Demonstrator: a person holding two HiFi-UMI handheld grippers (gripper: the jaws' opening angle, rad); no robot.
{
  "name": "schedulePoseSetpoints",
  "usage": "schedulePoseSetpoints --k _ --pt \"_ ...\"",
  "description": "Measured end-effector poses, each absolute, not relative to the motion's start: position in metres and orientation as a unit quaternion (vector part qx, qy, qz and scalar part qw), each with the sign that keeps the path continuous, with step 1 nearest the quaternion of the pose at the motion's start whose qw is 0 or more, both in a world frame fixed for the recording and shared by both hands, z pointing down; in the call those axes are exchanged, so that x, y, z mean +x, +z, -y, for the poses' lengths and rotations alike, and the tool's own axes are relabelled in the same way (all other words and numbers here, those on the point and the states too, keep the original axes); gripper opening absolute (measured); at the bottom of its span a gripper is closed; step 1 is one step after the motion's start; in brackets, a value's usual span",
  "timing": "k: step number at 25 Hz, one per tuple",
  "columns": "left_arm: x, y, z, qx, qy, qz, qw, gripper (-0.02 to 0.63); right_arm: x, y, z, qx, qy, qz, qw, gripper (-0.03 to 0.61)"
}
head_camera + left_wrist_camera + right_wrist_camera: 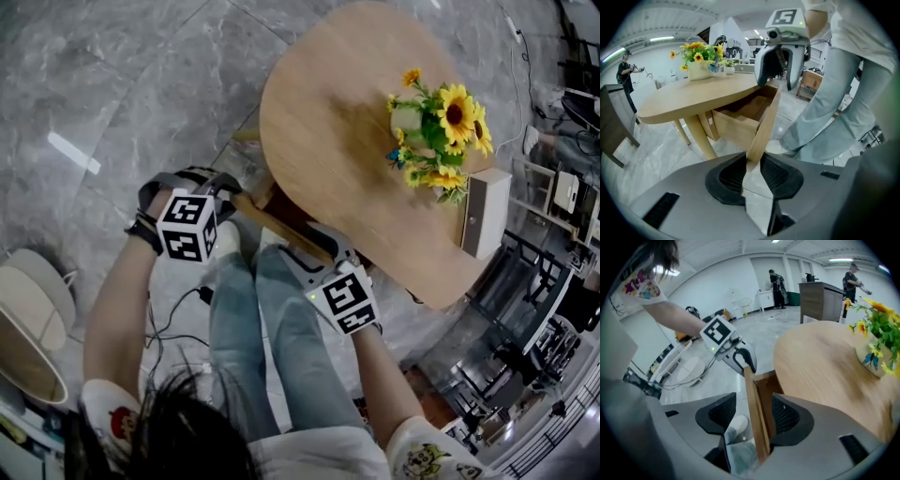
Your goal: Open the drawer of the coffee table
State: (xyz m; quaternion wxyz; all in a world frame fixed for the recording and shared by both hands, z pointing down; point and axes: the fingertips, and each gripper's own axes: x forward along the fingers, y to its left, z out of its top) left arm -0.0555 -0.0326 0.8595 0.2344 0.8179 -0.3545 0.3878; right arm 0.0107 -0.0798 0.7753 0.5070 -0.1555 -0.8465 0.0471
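Note:
The oval wooden coffee table (337, 112) has its drawer (740, 117) pulled partly out toward my legs. The drawer's front panel (272, 220) runs between both grippers. In the left gripper view, my left gripper (752, 164) is shut on one end of that panel (764, 126); it shows in the head view at the left (230, 192). My right gripper (752, 413) straddles the panel's other end (752, 390). The panel lies against its right pad, with a gap showing at the left pad. That gripper also shows in the head view (323, 253).
A vase of sunflowers (436, 127) and a white-and-wood box (486, 213) stand on the table's far side. My legs in jeans (272, 337) are right in front of the drawer. A black cable (173, 314) lies on the marble floor; a round white stool (33, 319) stands at the left.

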Motion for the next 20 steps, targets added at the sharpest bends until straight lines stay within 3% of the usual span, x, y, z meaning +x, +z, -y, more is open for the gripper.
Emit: schedulePoseSetpoints --k 7,10,12,14,20 --pt "-0.054 0.859 0.029 0.808 0.391 0.365 0.248 0.087 0.042 0.817 0.077 -0.164 -0.046 0.798 0.578 0.219" --pt "-0.055 0.859 0.029 0.803 0.395 0.368 0.252 0.089 0.053 0.830 0.085 -0.141 -0.056 0.785 0.600 0.152" --pt "-0.055 0.860 0.030 0.800 0.396 0.370 0.256 0.089 0.056 0.832 0.085 -0.137 -0.060 0.786 0.600 0.137" --pt "-0.055 0.860 0.031 0.798 0.399 0.369 0.260 0.089 0.056 0.832 0.083 -0.135 -0.070 0.790 0.594 0.081" --pt "-0.055 0.861 0.029 0.794 0.409 0.365 0.264 0.091 0.056 0.831 0.081 -0.142 -0.093 0.790 0.589 0.074"
